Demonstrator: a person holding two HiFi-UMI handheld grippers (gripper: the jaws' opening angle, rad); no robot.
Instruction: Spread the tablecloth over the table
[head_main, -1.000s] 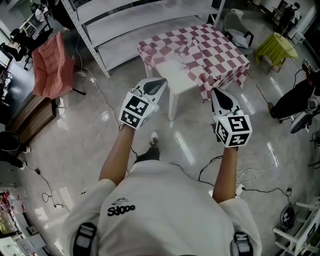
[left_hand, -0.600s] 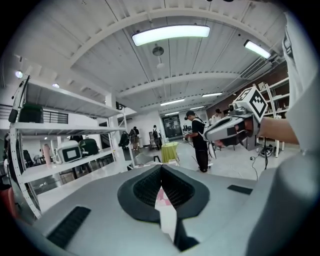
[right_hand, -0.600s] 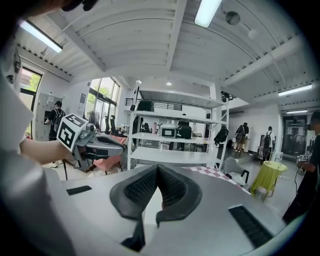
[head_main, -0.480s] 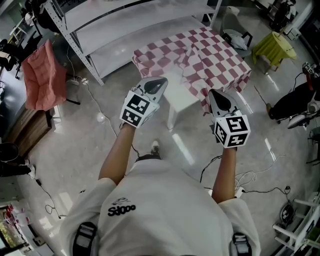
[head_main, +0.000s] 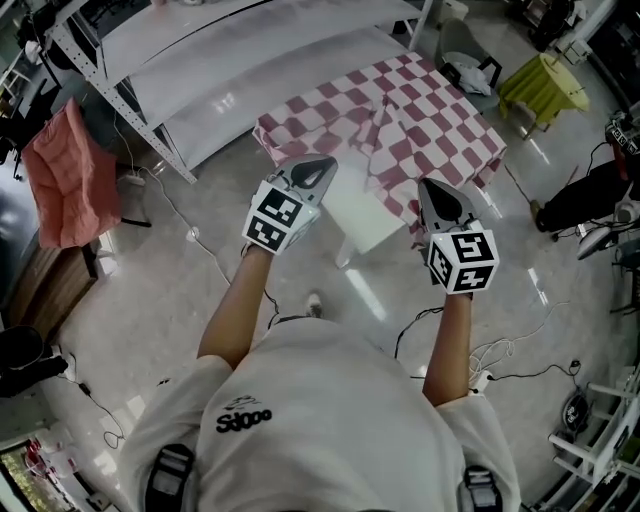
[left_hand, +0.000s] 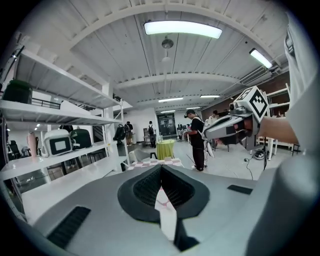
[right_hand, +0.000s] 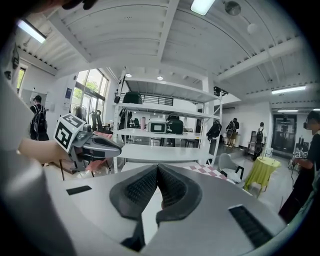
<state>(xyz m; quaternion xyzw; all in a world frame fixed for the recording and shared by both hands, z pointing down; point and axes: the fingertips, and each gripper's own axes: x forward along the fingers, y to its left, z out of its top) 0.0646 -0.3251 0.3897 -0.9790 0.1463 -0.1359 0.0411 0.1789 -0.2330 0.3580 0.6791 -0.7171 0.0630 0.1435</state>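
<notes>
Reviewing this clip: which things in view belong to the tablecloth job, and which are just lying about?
Part of the job:
checkered tablecloth; white table; left gripper and right gripper, both shut and empty.

Lying about:
shelving rack; pink cloth; yellow-green draped stand; grey chair.

Bright ceiling lights, floor glare, fisheye edges

- We see the tablecloth checked in dark red and white.
- The table shows plain white where it is bare.
- The left gripper and the right gripper are grey, and both carry black-and-white square markers.
- The cover on the far stand is yellow-green.
- The hanging cloth is salmon pink.
- Our shirt is white with black print.
- The floor is glossy pale grey.
</notes>
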